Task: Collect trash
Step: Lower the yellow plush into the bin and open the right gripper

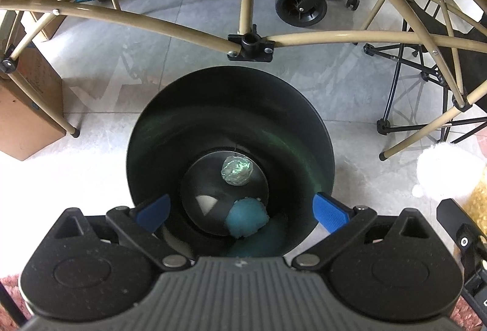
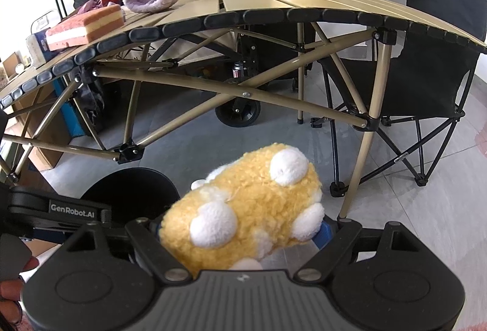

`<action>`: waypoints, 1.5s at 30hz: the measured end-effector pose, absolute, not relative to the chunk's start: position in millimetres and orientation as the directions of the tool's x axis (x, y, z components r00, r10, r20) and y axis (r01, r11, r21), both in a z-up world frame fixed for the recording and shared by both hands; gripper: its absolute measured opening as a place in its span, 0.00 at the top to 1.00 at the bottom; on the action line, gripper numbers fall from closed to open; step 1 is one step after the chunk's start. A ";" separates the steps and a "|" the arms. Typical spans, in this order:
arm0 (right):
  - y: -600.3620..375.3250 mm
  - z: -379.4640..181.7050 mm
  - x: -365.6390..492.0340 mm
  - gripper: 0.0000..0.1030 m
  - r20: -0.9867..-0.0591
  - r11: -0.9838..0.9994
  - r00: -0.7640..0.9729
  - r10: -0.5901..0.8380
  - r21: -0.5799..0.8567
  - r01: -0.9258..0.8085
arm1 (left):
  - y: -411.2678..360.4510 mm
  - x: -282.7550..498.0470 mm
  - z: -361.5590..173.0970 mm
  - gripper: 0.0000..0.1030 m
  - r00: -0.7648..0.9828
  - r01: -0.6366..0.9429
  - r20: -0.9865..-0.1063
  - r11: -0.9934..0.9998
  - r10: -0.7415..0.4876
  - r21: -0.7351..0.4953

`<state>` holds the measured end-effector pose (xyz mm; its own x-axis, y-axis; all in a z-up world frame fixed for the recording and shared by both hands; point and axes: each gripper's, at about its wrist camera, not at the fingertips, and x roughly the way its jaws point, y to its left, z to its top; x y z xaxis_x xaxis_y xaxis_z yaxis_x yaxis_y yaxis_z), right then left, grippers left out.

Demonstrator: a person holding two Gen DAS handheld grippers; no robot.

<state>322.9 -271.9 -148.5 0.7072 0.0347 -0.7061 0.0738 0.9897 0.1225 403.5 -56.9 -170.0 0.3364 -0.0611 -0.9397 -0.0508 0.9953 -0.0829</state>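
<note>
Left wrist view: the left hand-held gripper point(image 1: 240, 213) hangs over the mouth of the black bin point(image 1: 158, 124), which stands on the grey tiled floor point(image 1: 127, 81) beside the folding table's frame point(image 1: 249, 46). Its blue fingers point(image 1: 153, 213) are spread wide apart with nothing between them. A blue crumpled wad point(image 1: 246, 220) lies on the bin's bottom near the near wall; a clear crumpled ball point(image 1: 237, 170) lies toward the far wall. Both pieces appear to be deposited, so the step in hand for this side is judged to be a clean withdrawal: lift straight up out of the rim before moving sideways, because the frame's crossbar runs just beyond the bin's far rim.

Right wrist view: the right hand-held gripper point(image 2: 240, 232) is clamped on a yellow plush toy with white spots point(image 2: 252, 203), held above the floor to the right of the bin point(image 2: 131, 188). Whether the plush counts as trash cannot be told. If it goes in, it should be centred over the mouth before release, since it looks bulky against the opening.

Open room lies over the bare floor between the bin and the black folding chair point(image 2: 426, 81). The tabletop point(image 2: 274, 0) overhangs beyond, its front edge lined with black caps; a table leg point(image 2: 362, 166) stands near the right gripper's right side.
</note>
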 end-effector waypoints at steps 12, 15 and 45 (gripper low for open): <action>-240.7 -143.8 328.8 0.18 -0.704 0.995 0.707 0.067 0.101 0.007 | -25.4 393.7 -158.4 0.01 0.378 -0.078 -0.925 0.994 -0.036 -0.071; -230.1 -143.8 330.4 0.18 -0.705 0.996 0.705 0.076 0.093 -0.014 | -16.5 390.0 -153.4 0.01 0.394 -0.085 -0.919 0.994 -0.024 -0.063; -120.7 -182.0 370.0 0.18 -0.824 0.984 0.543 0.161 0.089 -0.157 | 93.2 358.6 -151.6 0.01 0.431 -0.238 -0.894 0.971 0.119 0.014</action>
<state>370.0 -120.7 -182.0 0.5435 0.1609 -0.8239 -0.1569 0.9836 0.0887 358.6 93.2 -151.6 0.4313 0.1188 -0.8944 -0.2380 0.9712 0.0142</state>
